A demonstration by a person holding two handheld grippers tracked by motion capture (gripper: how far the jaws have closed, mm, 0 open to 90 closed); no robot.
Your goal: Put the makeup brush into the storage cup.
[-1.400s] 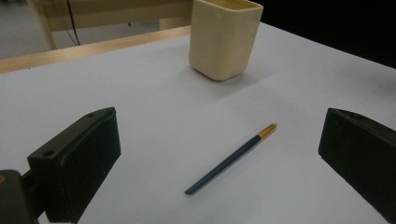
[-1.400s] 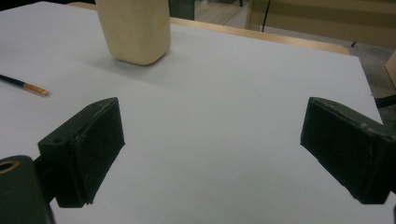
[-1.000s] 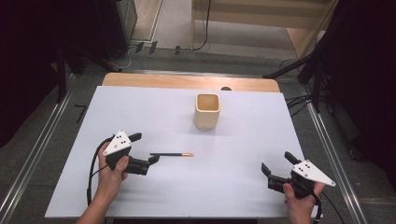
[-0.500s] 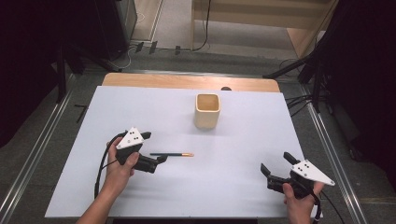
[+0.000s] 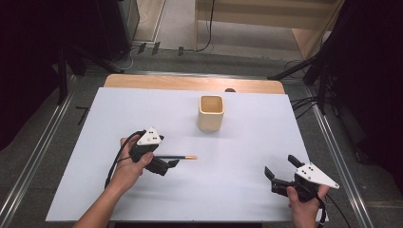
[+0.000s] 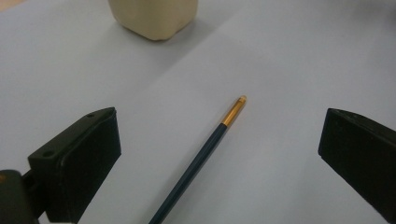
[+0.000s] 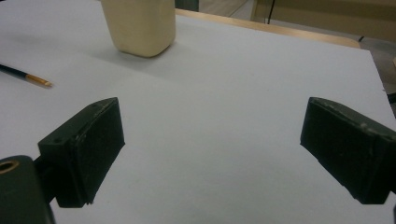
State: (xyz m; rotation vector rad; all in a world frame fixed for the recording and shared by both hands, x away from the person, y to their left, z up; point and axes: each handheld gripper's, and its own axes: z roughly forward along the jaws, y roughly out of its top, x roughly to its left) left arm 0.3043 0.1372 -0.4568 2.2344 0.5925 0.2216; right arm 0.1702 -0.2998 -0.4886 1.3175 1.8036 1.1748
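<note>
- Dark pencil (image 6: 201,156) flat on the bench, left of centre, gold tip toward the right edge.
- Left gripper (image 5: 167,165) spread wide astride it, not touching.
- Probably the grasp approach; next: lower, close jaws.
- Right gripper (image 5: 276,176) spread, near front-right corner.
- Cream cup (image 5: 211,112) toward back edge.

Your left hand (image 5: 129,166) holds the left gripper (image 5: 167,166) low over the table, pointing to the right, with its jaws wide apart. Your right hand (image 5: 302,205) holds the right gripper (image 5: 280,172) near the table's front right corner, pointing left and away from you, jaws also wide apart.
</note>
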